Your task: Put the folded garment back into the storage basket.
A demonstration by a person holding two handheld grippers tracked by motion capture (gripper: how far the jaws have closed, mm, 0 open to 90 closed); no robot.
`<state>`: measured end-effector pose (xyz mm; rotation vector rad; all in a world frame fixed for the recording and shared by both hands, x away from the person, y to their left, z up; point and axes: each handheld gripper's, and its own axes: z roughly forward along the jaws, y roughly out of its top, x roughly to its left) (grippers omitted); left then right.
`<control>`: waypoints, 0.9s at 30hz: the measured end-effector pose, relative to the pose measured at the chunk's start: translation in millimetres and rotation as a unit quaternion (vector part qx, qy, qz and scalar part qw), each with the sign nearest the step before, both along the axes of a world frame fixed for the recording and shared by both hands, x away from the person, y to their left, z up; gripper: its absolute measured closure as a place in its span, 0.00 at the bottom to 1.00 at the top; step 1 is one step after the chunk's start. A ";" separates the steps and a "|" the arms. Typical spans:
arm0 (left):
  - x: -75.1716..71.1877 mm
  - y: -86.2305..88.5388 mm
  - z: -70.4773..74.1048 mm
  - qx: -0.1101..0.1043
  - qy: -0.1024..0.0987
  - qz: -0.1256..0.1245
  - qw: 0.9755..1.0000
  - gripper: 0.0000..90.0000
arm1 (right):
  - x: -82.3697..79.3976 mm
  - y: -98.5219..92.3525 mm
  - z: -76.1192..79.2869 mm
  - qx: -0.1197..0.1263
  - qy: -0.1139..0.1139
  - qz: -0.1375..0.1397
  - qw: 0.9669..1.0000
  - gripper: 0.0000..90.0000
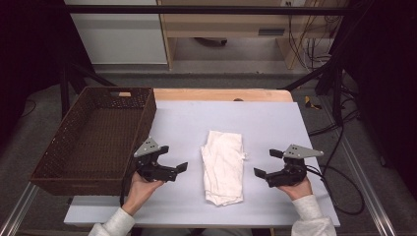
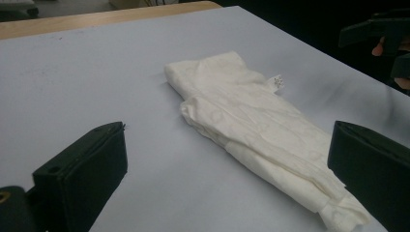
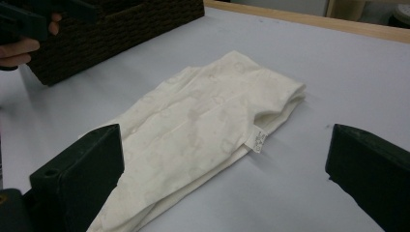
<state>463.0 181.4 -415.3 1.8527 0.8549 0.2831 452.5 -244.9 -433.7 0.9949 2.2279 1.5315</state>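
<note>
**Tools flank a folded cloth, nothing gripped yet**

We hold the left tool point(image 1: 173, 158) and right tool point(image 1: 268, 163) on either side of the cloth point(image 1: 223, 166), both released, jaws spread wide and empty. The cloth lies folded in the middle of the desk point(image 1: 275, 123), apart from both tools, with a basket point(image 1: 93, 137) standing empty at the desk's left edge. We judge this the approach before a first grasp: next each tool must close in on the cloth and pinch an edge or corner cleanly. A small tag point(image 3: 257, 141) sticks out from one side. How many layers the fold holds is hard to make out, and the cloth's near end is cut off in the right gripper view.
</note>
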 end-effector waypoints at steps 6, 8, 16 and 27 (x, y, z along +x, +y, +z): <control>4.6 -5.2 4.4 -0.003 -0.003 0.000 1.000 0.00 | 0.1 4.7 -0.7 0.000 0.003 0.004 1.000 0.01; 7.4 -8.4 6.0 -0.001 -0.003 -0.001 1.000 0.01 | 0.1 6.5 -0.9 -0.002 0.004 0.004 1.000 0.01; 14.4 -17.2 9.7 0.006 -0.007 -0.002 1.000 0.00 | 0.4 14.8 -2.6 -0.008 0.007 0.009 1.000 0.01; 23.6 -30.3 9.2 0.006 -0.006 -0.002 1.000 0.00 | -0.3 21.0 -3.3 -0.008 0.011 0.015 1.000 0.01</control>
